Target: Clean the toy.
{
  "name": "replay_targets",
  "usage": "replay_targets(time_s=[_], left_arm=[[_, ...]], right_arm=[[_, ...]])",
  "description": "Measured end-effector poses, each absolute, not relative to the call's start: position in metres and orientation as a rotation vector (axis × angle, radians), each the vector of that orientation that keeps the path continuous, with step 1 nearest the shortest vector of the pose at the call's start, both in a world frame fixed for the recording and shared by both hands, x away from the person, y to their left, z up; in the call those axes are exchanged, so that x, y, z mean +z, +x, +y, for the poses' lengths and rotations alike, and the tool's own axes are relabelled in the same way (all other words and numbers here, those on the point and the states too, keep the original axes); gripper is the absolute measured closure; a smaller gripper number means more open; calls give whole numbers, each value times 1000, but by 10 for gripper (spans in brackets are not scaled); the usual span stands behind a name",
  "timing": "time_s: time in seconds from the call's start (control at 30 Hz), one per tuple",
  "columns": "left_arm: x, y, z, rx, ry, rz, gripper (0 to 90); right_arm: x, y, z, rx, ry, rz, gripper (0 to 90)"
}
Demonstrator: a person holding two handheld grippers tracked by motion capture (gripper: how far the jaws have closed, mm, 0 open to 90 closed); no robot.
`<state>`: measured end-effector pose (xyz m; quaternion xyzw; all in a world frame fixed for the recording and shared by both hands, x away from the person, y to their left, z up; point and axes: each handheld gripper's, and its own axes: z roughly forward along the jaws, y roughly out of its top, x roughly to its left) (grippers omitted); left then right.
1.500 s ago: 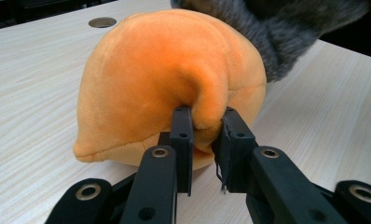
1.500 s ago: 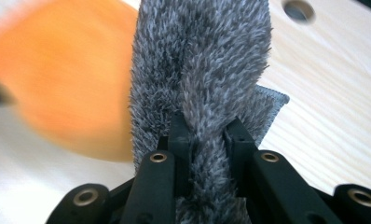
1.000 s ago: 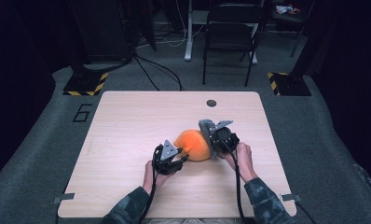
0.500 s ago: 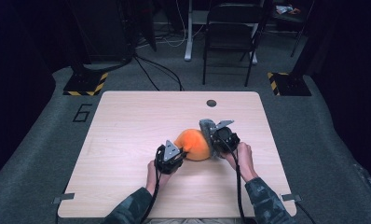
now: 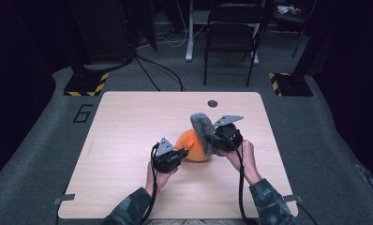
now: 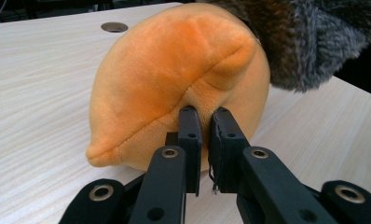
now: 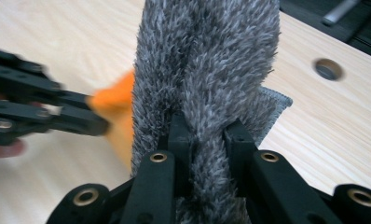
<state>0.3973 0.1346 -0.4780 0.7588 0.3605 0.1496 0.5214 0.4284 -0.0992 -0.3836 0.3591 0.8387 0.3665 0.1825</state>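
Your left gripper [image 6: 203, 116] has its jaws drawn nearly together, pinching a small fold of the orange plush [image 6: 174, 84] low on the side that faces you. In the high view that gripper [image 5: 171, 157] sits at the plush's left edge, your left hand [image 5: 157, 174] behind it on the table.

Your right gripper [image 7: 207, 135] is clamped on a thick strip of grey fur [image 7: 207, 60], the pile bulging out between and around both jaws. In the high view the right gripper [image 5: 222, 138] is at the plush's right side, with your right hand [image 5: 243, 157] just behind it and the grey fur piece [image 5: 204, 129] rising from the jaws and arching over the top of the plush [image 5: 194, 145]. The left gripper view shows the same fur [image 6: 305, 42] hanging over the plush's upper right, touching it.

The orange plush rests on the light wooden table [image 5: 128, 126], a little right of centre and toward your side. It is rounded, with a stitched seam running to a pointed tip that lies low by the tabletop on the left of the left gripper view. A small round cable hole [image 5: 212, 103] sits near the far edge, well apart from the plush. Beyond the table stands a dark folding chair [image 5: 231, 37] on grey floor.
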Motion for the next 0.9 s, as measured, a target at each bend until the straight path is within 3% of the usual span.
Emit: replay_targets(time_s=[0.2, 0.57, 0.9], left_arm=[[-482, 399, 135, 368, 1842, 861, 830], [-484, 402, 136, 375, 1854, 865, 827], [-486, 403, 137, 364, 1853, 866, 820]], right_arm=[[-400, 424, -76, 876, 920, 2370, 768], [-426, 445, -100, 759, 1051, 2382, 768], [-469, 465, -111, 630, 1193, 2412, 768]])
